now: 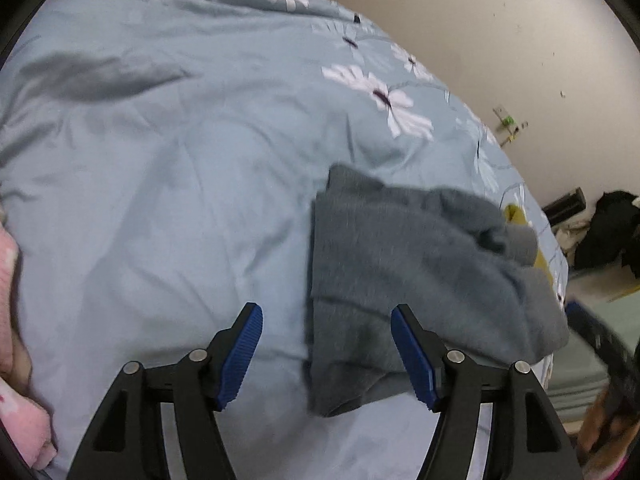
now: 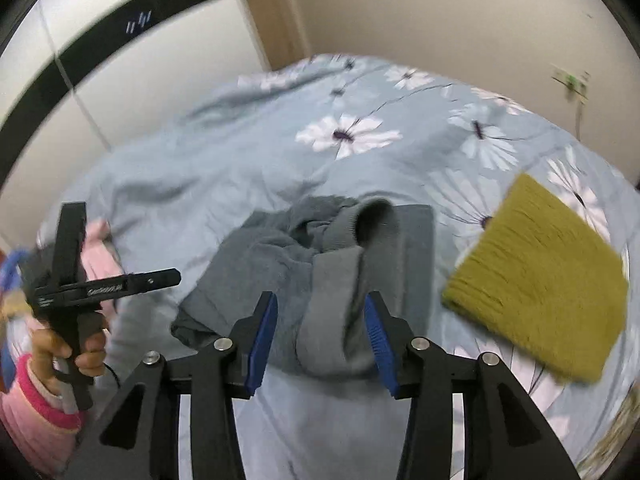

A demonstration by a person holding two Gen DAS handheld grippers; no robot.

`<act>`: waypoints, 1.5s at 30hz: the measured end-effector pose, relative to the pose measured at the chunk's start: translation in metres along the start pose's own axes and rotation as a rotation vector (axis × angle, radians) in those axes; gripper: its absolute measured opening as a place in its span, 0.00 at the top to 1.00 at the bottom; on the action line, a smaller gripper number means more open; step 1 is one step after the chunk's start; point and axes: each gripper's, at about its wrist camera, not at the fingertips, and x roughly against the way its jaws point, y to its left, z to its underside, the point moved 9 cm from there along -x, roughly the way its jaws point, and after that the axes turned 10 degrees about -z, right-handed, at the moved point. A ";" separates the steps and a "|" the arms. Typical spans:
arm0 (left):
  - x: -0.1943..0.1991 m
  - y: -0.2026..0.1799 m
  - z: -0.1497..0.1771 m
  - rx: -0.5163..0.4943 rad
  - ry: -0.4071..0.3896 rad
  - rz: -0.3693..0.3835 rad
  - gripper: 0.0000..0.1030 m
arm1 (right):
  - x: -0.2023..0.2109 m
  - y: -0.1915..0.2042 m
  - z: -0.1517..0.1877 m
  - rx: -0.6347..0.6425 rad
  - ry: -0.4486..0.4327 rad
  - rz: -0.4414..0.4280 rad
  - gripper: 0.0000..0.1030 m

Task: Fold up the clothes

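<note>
Bed [image 2: 208,184] under a pale blue floral cover, bearing a rumpled grey garment [image 2: 320,264] near its middle. An olive folded knit [image 2: 540,280] lies just beside it. Left tongs [image 1: 326,354] and right tongs [image 2: 320,340] both stand released, gripping nothing, above the garment.

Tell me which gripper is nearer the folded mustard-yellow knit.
Right. The right gripper hangs open over the grey garment, with the mustard-yellow knit just beside it. The left gripper is over the garment's far side, away from the knit.
</note>
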 end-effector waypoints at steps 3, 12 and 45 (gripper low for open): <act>-0.008 -0.003 0.010 -0.046 0.007 -0.018 0.31 | -0.018 -0.015 -0.001 -0.050 0.061 0.034 0.55; -0.018 -0.005 0.017 -0.103 0.003 -0.029 0.31 | -0.024 0.018 -0.004 0.042 0.099 -0.121 0.55; -0.012 -0.034 0.022 -0.105 0.015 0.231 0.33 | -0.008 -0.076 -0.062 -0.337 -0.106 -0.160 0.71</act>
